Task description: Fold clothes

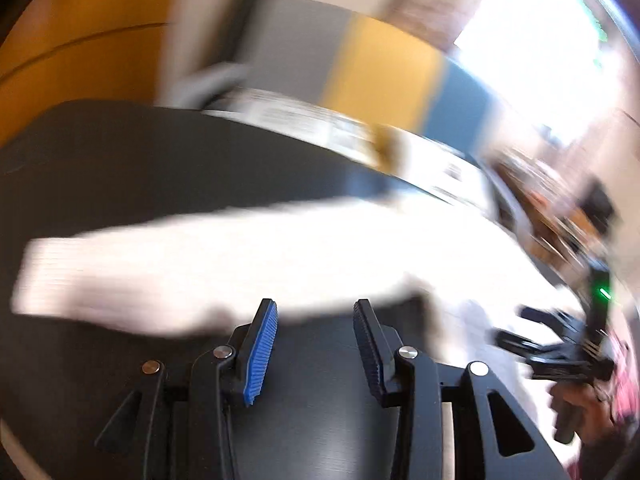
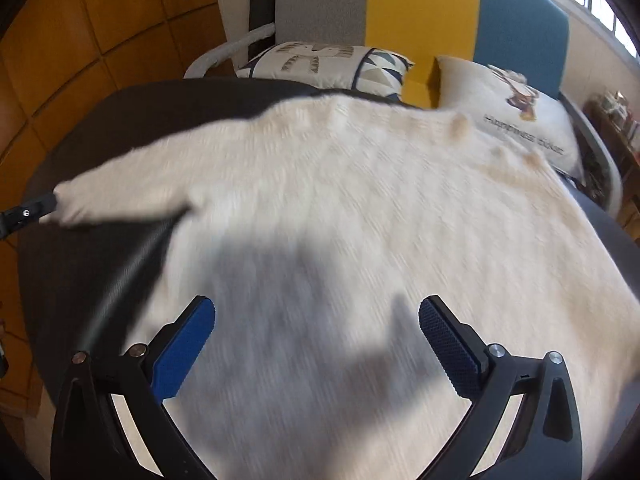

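Blurring heavily in the left wrist view, leaving outlines smeared and details unreadable. Lying flat on the dark round tabletop [image 2: 120, 112]: a cream knitted sweater [image 2: 360, 208], body spreading across most of the surface, lower part cut off by the bottom edge of the right wrist view and partly darkened by shadow. Stretching one sleeve [image 2: 120, 188] out toward the left edge of that view, long axis running roughly sideways, cuff ending at the left claw [image 2: 28, 212]; impossible to tell there whether touching or pinching. Showing in the left wrist view the left claw [image 1: 316, 312] with jaws parted at a middling gap, nothing between the pads, the sleeve [image 1: 160, 276] appearing as a white smear just beyond the fingertips. Hovering over the sweater's body: the right claw [image 2: 316, 312], jaws spread wide, gripping nothing. Sitting behind the tabletop: two printed cushions [image 2: 320, 64] on a grey, yellow and blue sofa [image 2: 420, 8].
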{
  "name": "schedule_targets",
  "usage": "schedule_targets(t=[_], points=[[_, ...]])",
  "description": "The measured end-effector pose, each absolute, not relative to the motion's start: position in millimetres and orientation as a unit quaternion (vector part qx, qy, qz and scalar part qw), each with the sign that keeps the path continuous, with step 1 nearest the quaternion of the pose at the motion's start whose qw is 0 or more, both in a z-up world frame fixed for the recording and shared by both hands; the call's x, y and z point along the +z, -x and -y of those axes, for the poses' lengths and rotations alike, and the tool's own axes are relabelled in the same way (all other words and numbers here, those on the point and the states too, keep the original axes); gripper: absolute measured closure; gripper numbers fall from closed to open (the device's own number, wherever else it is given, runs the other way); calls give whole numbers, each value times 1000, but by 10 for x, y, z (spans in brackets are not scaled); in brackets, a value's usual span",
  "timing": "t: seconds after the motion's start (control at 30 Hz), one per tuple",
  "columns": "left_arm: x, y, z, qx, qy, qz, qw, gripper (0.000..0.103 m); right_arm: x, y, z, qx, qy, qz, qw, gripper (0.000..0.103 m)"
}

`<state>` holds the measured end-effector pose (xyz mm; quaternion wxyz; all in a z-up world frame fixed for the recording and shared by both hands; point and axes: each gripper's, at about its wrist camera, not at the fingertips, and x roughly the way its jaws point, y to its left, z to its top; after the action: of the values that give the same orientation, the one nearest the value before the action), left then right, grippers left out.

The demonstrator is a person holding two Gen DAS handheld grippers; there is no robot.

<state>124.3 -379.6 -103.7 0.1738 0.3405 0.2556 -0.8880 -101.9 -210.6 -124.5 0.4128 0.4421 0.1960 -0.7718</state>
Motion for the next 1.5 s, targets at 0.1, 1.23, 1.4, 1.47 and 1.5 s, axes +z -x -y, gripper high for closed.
schedule_targets(t=[0.1, 1.23, 1.4, 1.47, 1.5], points=[[-1090, -885, 3266, -900, -356, -228, 103, 63, -1283, 951, 1699, -779, -456, -192, 384, 0], [-1393, -578, 2217, -886, -451, -60, 86, 61, -1422, 588, -151, -799, -489, -135, 322, 0], [-1431, -762, 2100, -885, -452, -65, 89, 61, -1450, 595, -362, -806, -493, -132, 300, 0], [-1475, -808, 2090, -891, -439, -66, 94, 61, -1476, 554, -390, -812, -477, -142, 304, 0], [-1478, -814, 2108, -892, -435, -76, 96, 61, -1488, 550, -385, -815, -473, -142, 304, 0]])
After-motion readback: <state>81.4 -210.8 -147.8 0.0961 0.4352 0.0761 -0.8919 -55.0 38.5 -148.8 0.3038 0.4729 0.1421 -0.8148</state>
